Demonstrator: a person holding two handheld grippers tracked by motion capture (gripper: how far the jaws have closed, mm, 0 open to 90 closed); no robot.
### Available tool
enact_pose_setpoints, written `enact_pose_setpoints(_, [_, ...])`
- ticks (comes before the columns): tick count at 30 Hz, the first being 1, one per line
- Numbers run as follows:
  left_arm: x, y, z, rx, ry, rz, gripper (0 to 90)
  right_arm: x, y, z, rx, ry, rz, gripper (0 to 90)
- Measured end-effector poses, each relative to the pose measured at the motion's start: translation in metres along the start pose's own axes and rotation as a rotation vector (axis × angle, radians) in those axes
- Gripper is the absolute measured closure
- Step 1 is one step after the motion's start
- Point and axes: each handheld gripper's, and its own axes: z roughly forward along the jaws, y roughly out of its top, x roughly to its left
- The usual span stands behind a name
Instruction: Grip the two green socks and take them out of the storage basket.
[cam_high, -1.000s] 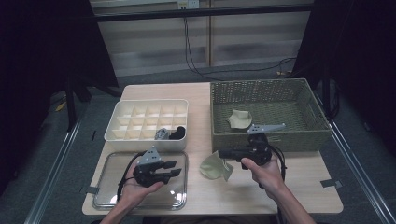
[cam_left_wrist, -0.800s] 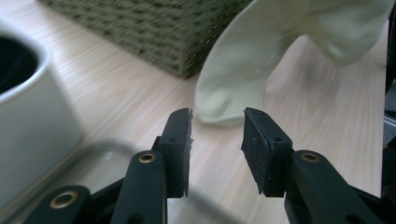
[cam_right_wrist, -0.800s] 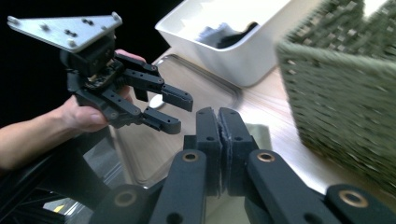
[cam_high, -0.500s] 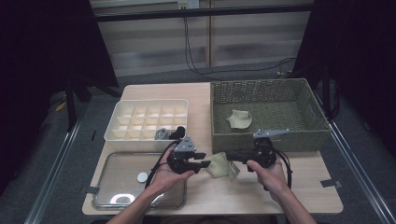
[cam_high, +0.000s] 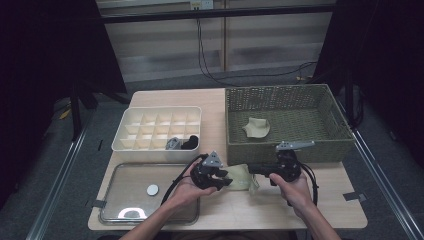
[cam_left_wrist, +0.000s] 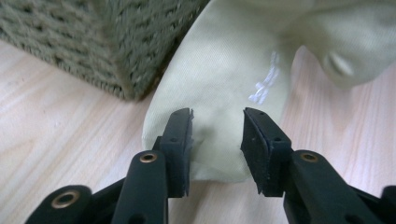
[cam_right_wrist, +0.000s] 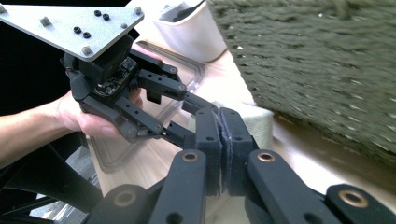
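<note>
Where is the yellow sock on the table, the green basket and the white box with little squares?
yellow sock (cam_left_wrist: 224, 84), left gripper view, middle of the fabric
green basket (cam_high: 285, 150), high view, front wall
white box (cam_high: 155, 148), high view, front wall

Dim, dark surround at 9 and 3 o'clock; glare on metal tray (cam_high: 131, 212); motion-blurred wicker basket (cam_right_wrist: 322, 70).

A wooden table (cam_high: 220, 97) is carrying a woven basket (cam_high: 330, 147) at its far right, with one pale folded cloth (cam_high: 256, 127) lying inside. A white compartment box (cam_high: 127, 145) is sitting at far left, holding a grey item (cam_high: 173, 143) and a black item (cam_high: 189, 143) in adjoining near-row cells. A clear tray (cam_high: 112, 212) is lying just before it, with a small white disc (cam_high: 152, 189) resting inside.
</note>
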Motion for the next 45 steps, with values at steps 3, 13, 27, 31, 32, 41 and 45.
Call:
enact_pose_setpoints(3, [0.002,-0.005,0.001,0.027,-0.005,0.008,65.0,-0.005,-0.003,-0.004,0.001,-0.020,0.007,88.3])
enact_pose_setpoints(13, [-0.011,-0.018,-0.013,0.058,-0.024,0.031,63.9,-0.020,-0.014,-0.012,0.029,-0.089,0.010,88.1])
enact_pose_setpoints(27, [-0.014,-0.019,-0.021,0.043,-0.027,0.017,60.6,-0.027,-0.023,-0.024,0.041,-0.151,0.010,82.1])
enact_pose_setpoints(31, [-0.010,-0.019,-0.027,0.074,-0.024,0.047,61.0,-0.025,-0.031,-0.020,0.074,-0.151,0.006,83.9])
enact_pose_setpoints(32, [-0.011,-0.021,-0.025,0.049,-0.026,0.027,61.3,-0.025,-0.033,-0.017,0.087,-0.149,0.001,84.1])
enact_pose_setpoints(41, [-0.013,-0.024,-0.021,0.066,-0.026,0.038,55.7,-0.027,-0.038,0.011,0.151,-0.162,-0.013,85.5])
enact_pose_setpoints(45, [-0.015,-0.026,-0.022,0.064,-0.025,0.043,54.4,-0.027,-0.041,0.012,0.166,-0.199,-0.033,84.6])
